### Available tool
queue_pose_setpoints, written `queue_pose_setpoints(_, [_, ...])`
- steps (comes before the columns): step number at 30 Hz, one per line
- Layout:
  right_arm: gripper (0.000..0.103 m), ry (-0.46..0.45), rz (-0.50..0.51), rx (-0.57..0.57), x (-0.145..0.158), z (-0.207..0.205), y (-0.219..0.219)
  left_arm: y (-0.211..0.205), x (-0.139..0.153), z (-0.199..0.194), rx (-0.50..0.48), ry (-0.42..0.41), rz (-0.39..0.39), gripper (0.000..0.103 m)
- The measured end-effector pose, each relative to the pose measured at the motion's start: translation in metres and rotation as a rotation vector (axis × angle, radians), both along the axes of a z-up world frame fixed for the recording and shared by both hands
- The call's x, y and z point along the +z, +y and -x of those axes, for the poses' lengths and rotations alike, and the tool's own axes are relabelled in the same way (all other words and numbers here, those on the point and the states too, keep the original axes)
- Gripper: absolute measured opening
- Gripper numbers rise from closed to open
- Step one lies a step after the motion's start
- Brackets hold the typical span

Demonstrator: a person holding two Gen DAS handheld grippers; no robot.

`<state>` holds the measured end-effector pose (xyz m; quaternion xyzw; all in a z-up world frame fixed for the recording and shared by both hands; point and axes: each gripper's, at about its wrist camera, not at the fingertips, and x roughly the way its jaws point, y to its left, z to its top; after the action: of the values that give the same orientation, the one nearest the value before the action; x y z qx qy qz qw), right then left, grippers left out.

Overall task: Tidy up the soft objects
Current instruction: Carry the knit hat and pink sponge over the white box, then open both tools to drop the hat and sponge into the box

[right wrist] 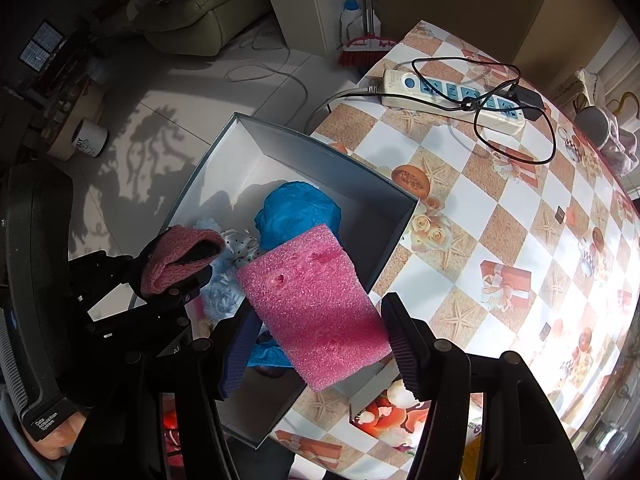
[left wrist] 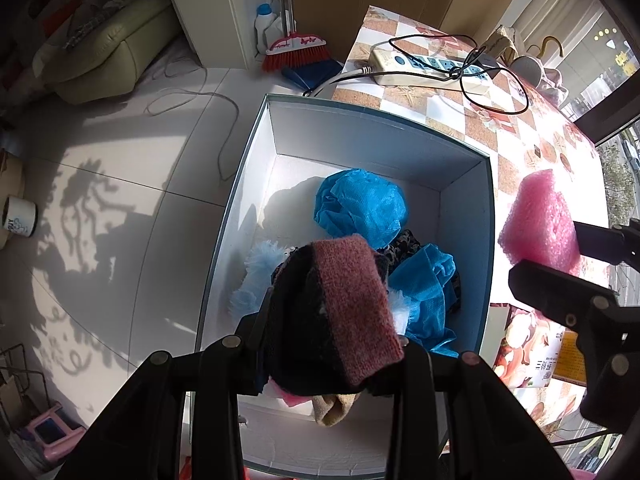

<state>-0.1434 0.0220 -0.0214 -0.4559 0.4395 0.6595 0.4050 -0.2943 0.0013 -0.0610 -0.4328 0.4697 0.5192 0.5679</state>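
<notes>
An open white box (left wrist: 380, 128) (right wrist: 392, 216) stands at the table's left edge. It holds blue crumpled fabric (left wrist: 360, 208) (right wrist: 300, 208), a light blue fluffy piece (left wrist: 256, 264) and dark patterned cloth. My left gripper (left wrist: 332, 344) (right wrist: 176, 280) is shut on a black sock with a dusky pink cuff (left wrist: 348, 308) (right wrist: 180, 260) and holds it above the box. My right gripper (right wrist: 316, 340) is shut on a pink foam piece (right wrist: 316, 304) (left wrist: 540, 224) and holds it over the box's right wall.
A checkered tablecloth (right wrist: 520, 240) covers the table. A power strip (right wrist: 452, 96) (left wrist: 432, 68) with black cables lies at the far end. The tiled floor (left wrist: 120, 200) lies left, with a mug (left wrist: 20, 222), a broom (left wrist: 296, 50) and a sofa (left wrist: 108, 60).
</notes>
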Motion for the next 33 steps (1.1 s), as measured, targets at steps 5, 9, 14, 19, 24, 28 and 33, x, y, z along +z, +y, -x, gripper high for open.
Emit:
queue_pose_setpoints(5, [0.062,0.004,0.007,-0.007,-0.001,-0.001,0.001,0.001,-0.001,0.001,0.0,0.0,0.002,0.037])
queue_pose_setpoints(9, [0.062,0.004,0.011,-0.01,-0.002,-0.001,0.001,0.001,-0.001,0.0,0.0,0.0,0.003,0.037])
queue_pose_setpoints(14, [0.062,0.005,0.014,-0.012,-0.004,-0.001,0.001,0.002,-0.005,0.0,-0.005,0.002,0.008,0.037])
queue_pose_setpoints(19, [0.062,0.006,0.015,-0.01,-0.005,-0.001,0.002,0.003,-0.006,-0.001,-0.008,0.003,0.011,0.038])
queue_pose_setpoints(24, [0.062,0.004,0.013,-0.011,-0.006,0.002,0.004,0.003,-0.007,-0.002,-0.009,0.005,0.013,0.038])
queue_pose_setpoints(28, [0.063,0.006,0.014,-0.014,-0.006,0.002,0.004,0.004,-0.009,-0.003,-0.011,0.007,0.016,0.038])
queue_pose_setpoints(33, [0.062,0.009,0.02,-0.019,-0.007,0.003,0.007,0.004,-0.013,-0.005,-0.019,0.007,0.026,0.038])
